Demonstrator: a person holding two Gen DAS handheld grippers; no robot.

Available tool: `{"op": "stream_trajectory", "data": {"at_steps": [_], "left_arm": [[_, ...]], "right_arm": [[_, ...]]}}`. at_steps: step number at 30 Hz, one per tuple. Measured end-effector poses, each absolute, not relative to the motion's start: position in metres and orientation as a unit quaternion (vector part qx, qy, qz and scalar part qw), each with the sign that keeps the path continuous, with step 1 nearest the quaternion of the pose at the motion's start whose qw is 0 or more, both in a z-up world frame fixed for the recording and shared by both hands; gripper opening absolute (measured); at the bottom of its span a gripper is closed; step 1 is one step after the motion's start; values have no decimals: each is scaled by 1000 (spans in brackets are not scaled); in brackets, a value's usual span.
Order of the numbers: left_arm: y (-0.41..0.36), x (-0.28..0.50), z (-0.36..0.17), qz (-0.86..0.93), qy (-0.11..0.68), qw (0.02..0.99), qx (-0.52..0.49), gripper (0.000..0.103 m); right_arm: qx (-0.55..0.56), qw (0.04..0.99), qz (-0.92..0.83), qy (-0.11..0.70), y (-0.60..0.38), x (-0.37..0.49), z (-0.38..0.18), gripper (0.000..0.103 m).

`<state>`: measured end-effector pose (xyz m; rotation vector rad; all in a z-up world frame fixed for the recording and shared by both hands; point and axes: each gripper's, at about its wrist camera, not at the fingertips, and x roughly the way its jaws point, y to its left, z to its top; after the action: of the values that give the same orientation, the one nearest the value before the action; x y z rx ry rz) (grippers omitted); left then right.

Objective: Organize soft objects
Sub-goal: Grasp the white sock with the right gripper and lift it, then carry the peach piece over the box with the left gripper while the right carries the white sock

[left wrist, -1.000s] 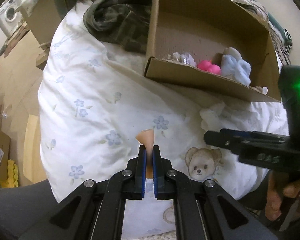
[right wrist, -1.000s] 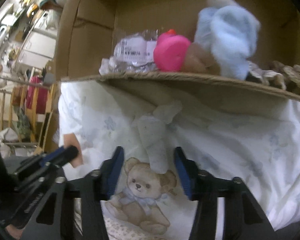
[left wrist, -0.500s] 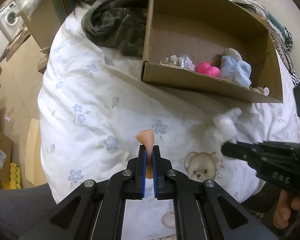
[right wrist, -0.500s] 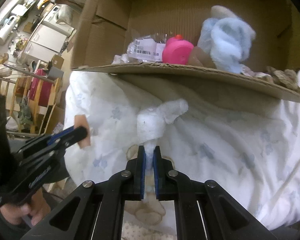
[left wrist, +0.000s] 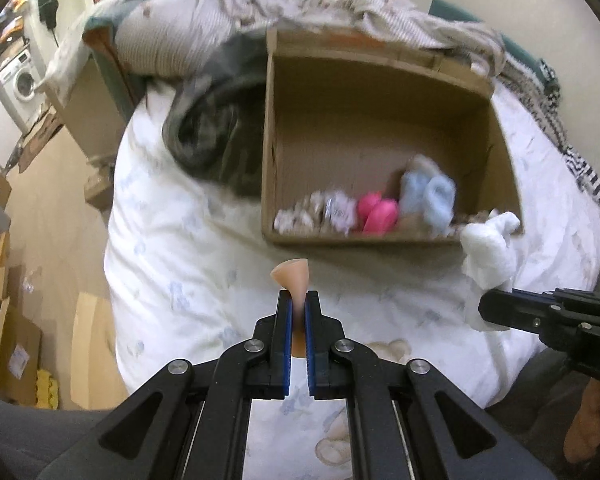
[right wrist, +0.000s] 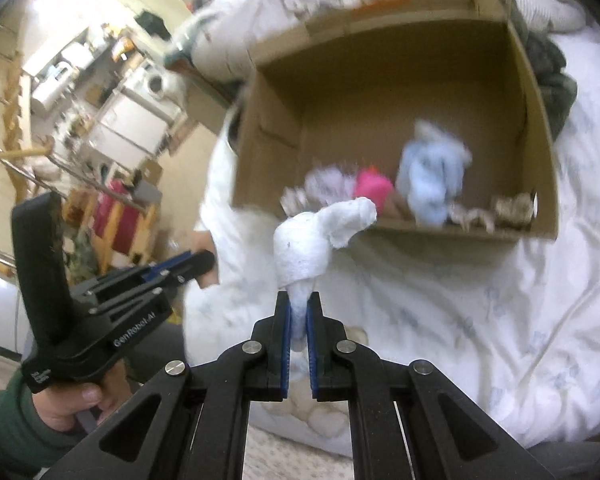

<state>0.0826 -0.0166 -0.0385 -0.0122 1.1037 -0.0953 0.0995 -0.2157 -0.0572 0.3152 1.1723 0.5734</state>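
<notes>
My left gripper (left wrist: 296,300) is shut on a small peach-coloured soft piece (left wrist: 291,276), held above the white flowered duvet (left wrist: 188,256). My right gripper (right wrist: 299,300) is shut on a white fluffy sock-like bundle (right wrist: 316,240), lifted off the bedding; that bundle (left wrist: 490,248) shows at the right of the left wrist view too. An open cardboard box (left wrist: 380,120) lies on the bed beyond both grippers. Inside it sit a pink toy (left wrist: 378,212), a light blue fluffy item (left wrist: 428,196) and a crinkly wrapped packet (left wrist: 332,212).
A dark grey-green garment (left wrist: 212,128) is bunched left of the box. Striped and knitted blankets (left wrist: 340,4) are piled behind it. A teddy bear print (left wrist: 384,350) marks the duvet near me. Off the bed's left edge are a wooden floor, cardboard pieces and a washing machine (left wrist: 22,82).
The right gripper closed on the white bundle and lifted it off the duvet. Both grippers rose, so the box interior now shows more fully. The left gripper kept its hold on the peach piece.
</notes>
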Motion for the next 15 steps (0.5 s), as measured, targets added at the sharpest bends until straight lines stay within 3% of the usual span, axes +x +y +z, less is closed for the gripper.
{"op": "stream_trajectory", "data": {"at_steps": [7, 15], "left_arm": [[-10, 111, -5, -39, 483, 875, -9, 5], [-6, 149, 3, -37, 469, 882, -13, 5]], "right_arm": [[176, 818, 262, 480, -221, 117, -17, 9], [158, 830, 260, 467, -223, 151, -5, 9]]}}
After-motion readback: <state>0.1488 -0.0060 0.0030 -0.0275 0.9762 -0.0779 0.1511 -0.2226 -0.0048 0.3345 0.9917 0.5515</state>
